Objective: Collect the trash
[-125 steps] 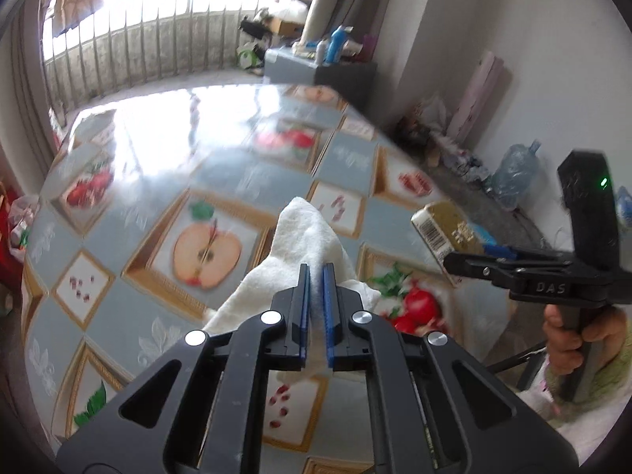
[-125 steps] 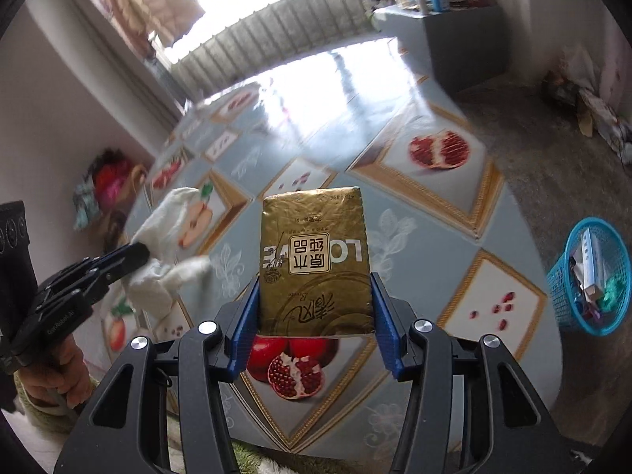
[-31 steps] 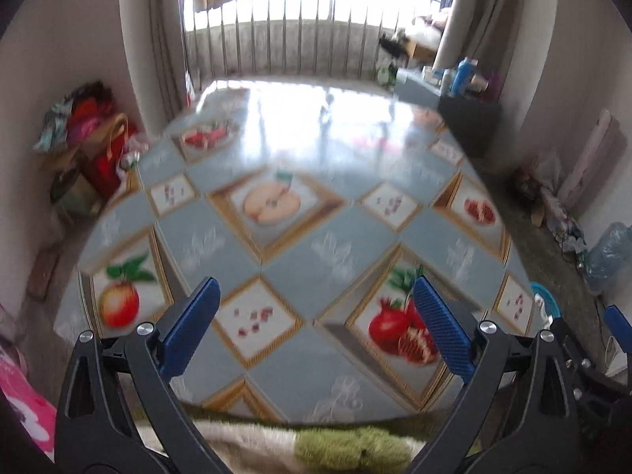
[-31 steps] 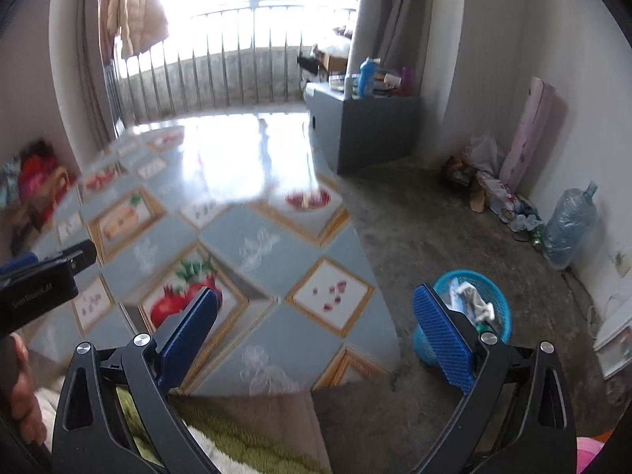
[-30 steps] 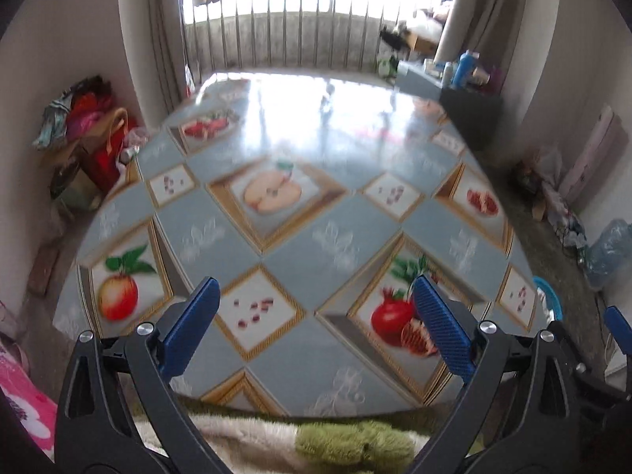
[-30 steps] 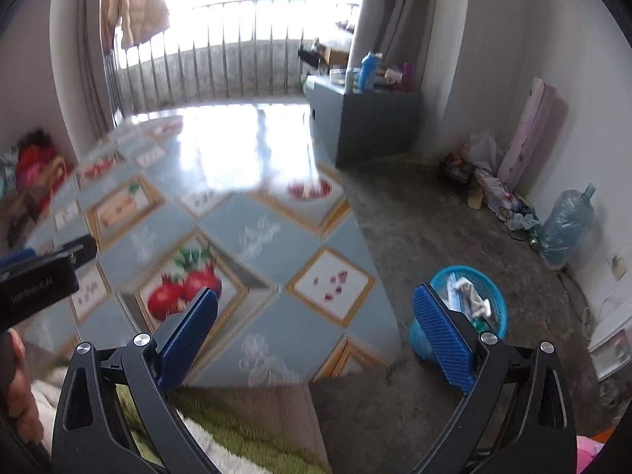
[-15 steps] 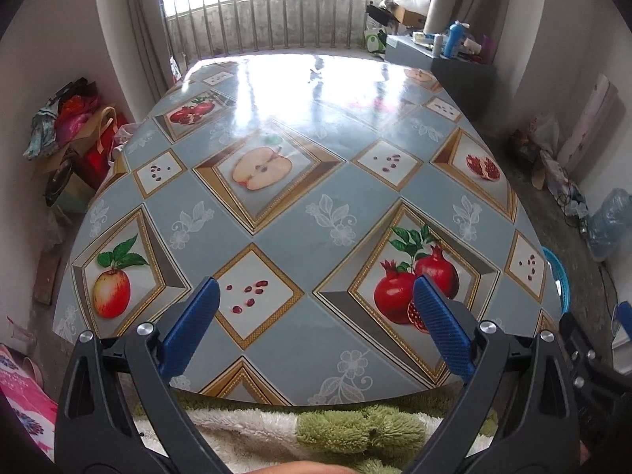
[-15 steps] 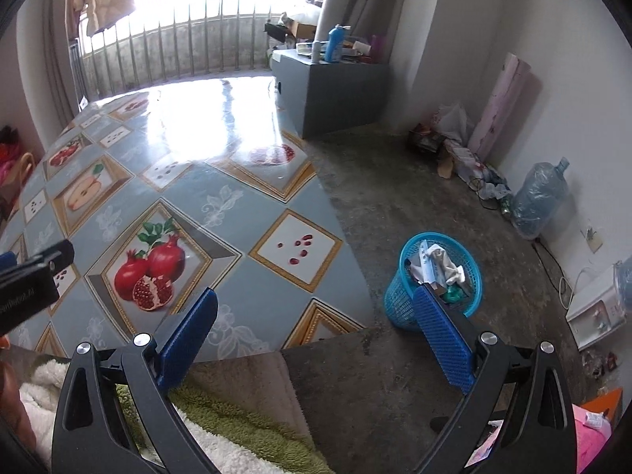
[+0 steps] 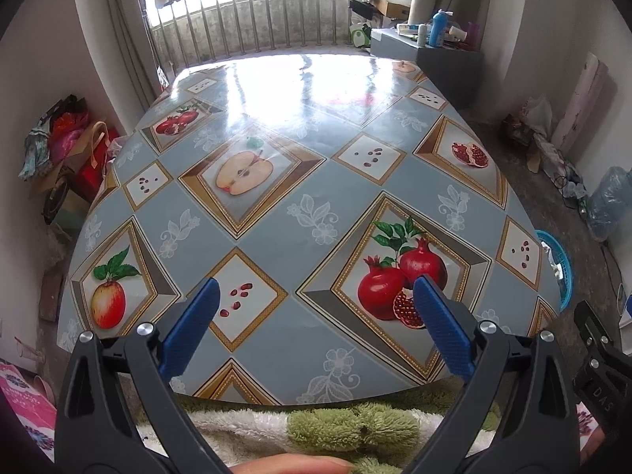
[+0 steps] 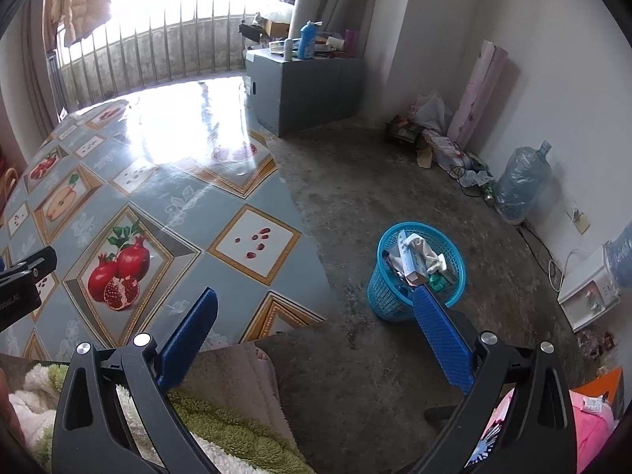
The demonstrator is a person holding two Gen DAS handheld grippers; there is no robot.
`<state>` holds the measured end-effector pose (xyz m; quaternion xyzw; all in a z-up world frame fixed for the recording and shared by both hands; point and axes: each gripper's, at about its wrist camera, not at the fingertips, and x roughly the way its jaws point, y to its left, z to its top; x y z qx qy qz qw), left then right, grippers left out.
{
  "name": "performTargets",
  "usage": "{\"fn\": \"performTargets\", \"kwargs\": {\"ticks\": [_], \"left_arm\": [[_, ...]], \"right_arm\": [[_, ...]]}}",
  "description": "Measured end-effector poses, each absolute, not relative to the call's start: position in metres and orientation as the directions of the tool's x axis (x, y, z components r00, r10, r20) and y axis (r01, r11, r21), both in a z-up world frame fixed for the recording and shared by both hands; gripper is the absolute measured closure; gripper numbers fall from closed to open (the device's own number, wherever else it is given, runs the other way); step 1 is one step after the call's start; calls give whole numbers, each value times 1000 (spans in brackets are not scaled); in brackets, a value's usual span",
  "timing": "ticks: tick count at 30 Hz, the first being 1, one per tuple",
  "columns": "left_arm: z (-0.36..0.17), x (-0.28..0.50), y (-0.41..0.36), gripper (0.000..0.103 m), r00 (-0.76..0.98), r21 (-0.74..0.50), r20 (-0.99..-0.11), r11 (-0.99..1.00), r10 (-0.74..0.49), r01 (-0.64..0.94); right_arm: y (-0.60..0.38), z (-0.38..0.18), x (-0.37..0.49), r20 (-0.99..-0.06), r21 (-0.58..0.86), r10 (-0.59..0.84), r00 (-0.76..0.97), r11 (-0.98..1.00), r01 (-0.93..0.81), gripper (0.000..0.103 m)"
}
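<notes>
Carton gone, jaws wide, basket (image 10: 418,268) beyond

The left gripper (image 9: 314,308) hovers over the near edge of the counter (image 9: 276,213) — its 2 blue pads (image 9: 191,326) spread wide, nothing between them. A blue basket (image 9: 559,260) sits on the floor past the counter's right edge.

The left tongs (image 9: 314,328), clamped on a white cloth four seconds ago, now gape wide over the fruit-patterned surface (image 9: 276,213) with nothing between their pads. The right tongs (image 10: 314,330) have let go of the gold carton and stand spread apart above the floor beside the blue basket (image 10: 418,272), where a carton and crumpled white cloth now lie among the trash.
</notes>
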<state>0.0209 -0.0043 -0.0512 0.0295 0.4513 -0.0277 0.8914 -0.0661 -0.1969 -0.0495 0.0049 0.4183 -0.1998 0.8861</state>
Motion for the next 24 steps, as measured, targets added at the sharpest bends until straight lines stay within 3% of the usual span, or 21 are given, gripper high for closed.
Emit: {"fn": "performTargets", "kwargs": {"ticks": [24], "left_arm": [[-45, 18, -12, 9, 612, 48, -790, 994, -25, 102]], "right_arm": [[-207, -52, -75, -739, -137, -352, 574, 913, 384, 7]]}}
